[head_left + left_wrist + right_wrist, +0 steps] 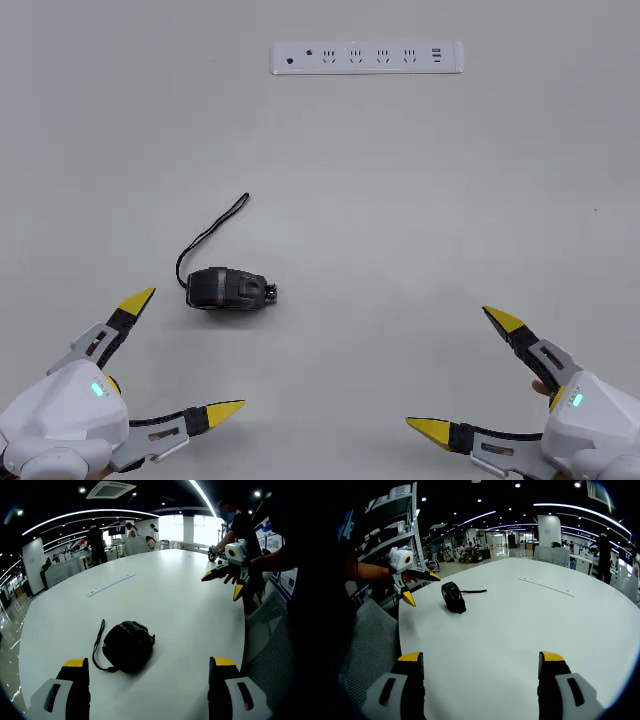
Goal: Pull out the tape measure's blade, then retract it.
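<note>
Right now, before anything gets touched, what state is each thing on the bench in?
Black tape measure with wrist strap: lying on the white table, blade fully in, not gripped.
Left tool: open, empty, nearer the tape measure.
Right tool: open, empty, farther from it.
White power strip: lying flat farther back, nothing plugged in.

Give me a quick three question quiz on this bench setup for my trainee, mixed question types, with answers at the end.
1. True or false: the left gripper is shut on the tape measure.
2. Which is nearer the tape measure? A left gripper, B right gripper.
3. Fill in: the long white thing beyond the tape measure is a ____.
Key: 1 false; 2 A; 3 power strip.
</note>
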Available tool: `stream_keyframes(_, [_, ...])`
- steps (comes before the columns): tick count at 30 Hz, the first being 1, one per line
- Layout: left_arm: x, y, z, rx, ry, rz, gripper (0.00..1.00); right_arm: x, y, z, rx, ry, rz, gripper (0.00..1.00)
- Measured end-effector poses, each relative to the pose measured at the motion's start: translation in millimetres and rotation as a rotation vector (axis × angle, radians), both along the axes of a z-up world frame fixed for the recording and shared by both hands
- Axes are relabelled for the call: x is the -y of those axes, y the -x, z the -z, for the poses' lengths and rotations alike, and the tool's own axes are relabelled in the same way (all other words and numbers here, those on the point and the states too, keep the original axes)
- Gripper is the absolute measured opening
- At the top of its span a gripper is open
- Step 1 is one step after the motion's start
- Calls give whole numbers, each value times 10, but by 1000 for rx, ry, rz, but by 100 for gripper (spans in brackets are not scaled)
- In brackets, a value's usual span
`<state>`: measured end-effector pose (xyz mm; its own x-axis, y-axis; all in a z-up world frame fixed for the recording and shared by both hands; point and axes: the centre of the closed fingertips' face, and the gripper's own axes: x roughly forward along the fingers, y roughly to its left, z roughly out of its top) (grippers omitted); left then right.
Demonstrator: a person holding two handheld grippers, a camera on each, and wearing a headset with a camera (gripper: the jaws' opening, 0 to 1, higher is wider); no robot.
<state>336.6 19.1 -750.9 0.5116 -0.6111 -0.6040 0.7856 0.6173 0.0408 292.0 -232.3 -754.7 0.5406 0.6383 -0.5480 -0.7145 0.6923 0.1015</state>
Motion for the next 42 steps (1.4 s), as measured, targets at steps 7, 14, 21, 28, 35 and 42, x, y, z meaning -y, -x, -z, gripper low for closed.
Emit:
stream_keyframes(7, [-2, 1, 1, -3, -1, 0, 96, 0, -1, -6, 1, 1, -2, 97])
stream_keyframes(14, [5, -17, 5, -3, -15, 18, 95, 3, -5, 0, 4, 9, -10, 96])
stream_keyframes(21, [11, -32, 29, -10, -36, 52, 93, -4, -13, 15, 0, 18, -31, 95])
stream_keyframes(28, [28, -76, 41, -17, -55, 87, 91, -26, -54, 15, 0, 24, -57, 94])
stream_keyframes(35, [79, -154, 72, -23, -92, 144, 89, -80, -126, -12, 20, 25, -99, 89])
stream_keyframes(42, [137, -222, 122, -36, -114, 196, 86, -164, -214, -3, 31, 33, -135, 87])
